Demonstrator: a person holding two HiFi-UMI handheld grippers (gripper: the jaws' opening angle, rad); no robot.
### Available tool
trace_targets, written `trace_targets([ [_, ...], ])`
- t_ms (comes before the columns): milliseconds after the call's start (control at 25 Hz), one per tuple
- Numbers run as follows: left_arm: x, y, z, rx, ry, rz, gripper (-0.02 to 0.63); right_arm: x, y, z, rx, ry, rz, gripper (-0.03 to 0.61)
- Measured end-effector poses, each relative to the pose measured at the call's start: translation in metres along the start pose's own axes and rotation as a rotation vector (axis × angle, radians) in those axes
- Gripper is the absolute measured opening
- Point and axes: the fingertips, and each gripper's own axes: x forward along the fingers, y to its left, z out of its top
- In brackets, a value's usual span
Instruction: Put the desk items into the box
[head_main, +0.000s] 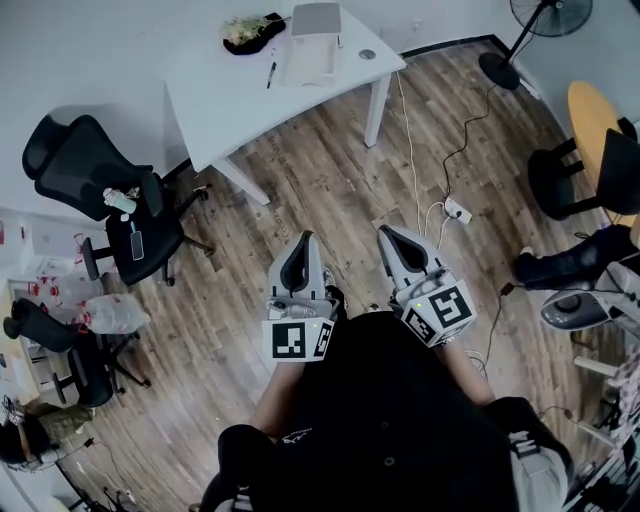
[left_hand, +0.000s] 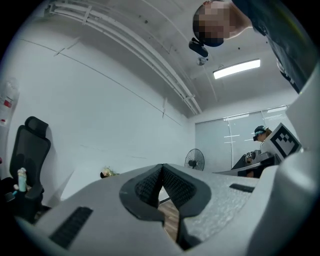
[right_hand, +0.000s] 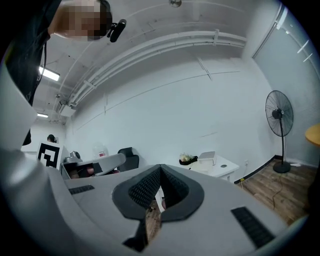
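Desk items sit on the white worktop (head_main: 230, 100), well apart from our two empty grippers.

The pen (head_main: 271, 73) lies beside a pale pad (head_main: 308, 62). A dark dish of pale flowers (head_main: 252, 32) sits at the far edge, the box (head_main: 316, 20) is just right of it, and a small round item (head_main: 367, 54) lies near the right corner. We hold the left gripper (head_main: 303, 240) and the right gripper (head_main: 385, 232) close to our body over the wood floor (head_main: 330, 190), each with its fingers pressed together on nothing. A black office chair (head_main: 110, 190) stands left of the worktop.
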Motion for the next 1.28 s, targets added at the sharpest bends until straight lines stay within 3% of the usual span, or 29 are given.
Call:
trace_targets([
  [440,0.072,0.075,-0.005,0.014,0.018,-0.084,0.008,0.099,-0.014,0.007,0.009,-0.018,-0.062,-0.002],
  [760,0.092,0.135,0.000,0.007,0.008,-0.077,0.008,0.159,-0.005,0.012,0.002,-0.022,-0.076,-0.002],
  [1280,0.105,0.182,-0.009,0.010,0.050,-0.034,0.008,0.209,-0.002,0.005,0.015,0.005,-0.039,-0.002],
])
